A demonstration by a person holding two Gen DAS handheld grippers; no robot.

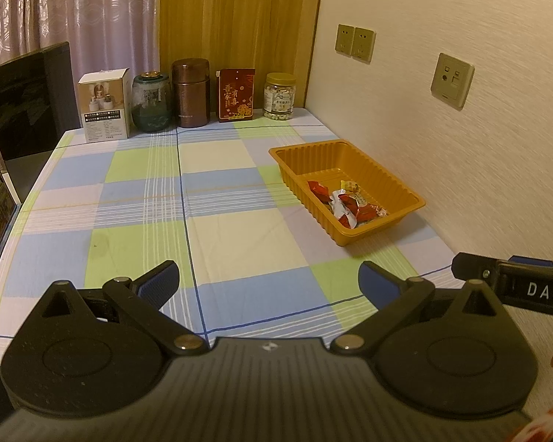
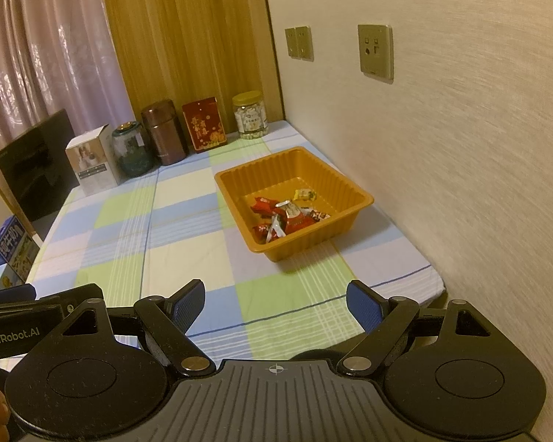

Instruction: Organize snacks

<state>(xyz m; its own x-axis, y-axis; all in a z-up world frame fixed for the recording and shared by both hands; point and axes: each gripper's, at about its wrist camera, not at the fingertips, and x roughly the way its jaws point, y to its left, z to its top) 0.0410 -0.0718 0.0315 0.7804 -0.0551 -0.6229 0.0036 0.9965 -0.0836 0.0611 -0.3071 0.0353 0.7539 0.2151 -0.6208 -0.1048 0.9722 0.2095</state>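
Along the upper left of both frames, a white box (image 1: 105, 105), jars and a red tin (image 1: 236, 94) line the table's (image 1: 217, 199) far edge, out of the way. Both tongs, left (image 1: 267, 283) and right (image 2: 275, 307), gape empty, low in frame. Right of centre, wrapped snacks (image 2: 285, 219) lie gathered in the orange tray (image 2: 354, 189), which suggests the sorting is largely done.

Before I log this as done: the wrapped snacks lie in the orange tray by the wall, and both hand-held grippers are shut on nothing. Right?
Not quite. The left hand-held gripper and right hand-held gripper are open, as each wrist view shows. The wrapped snacks do lie in the orange tray by the wall.
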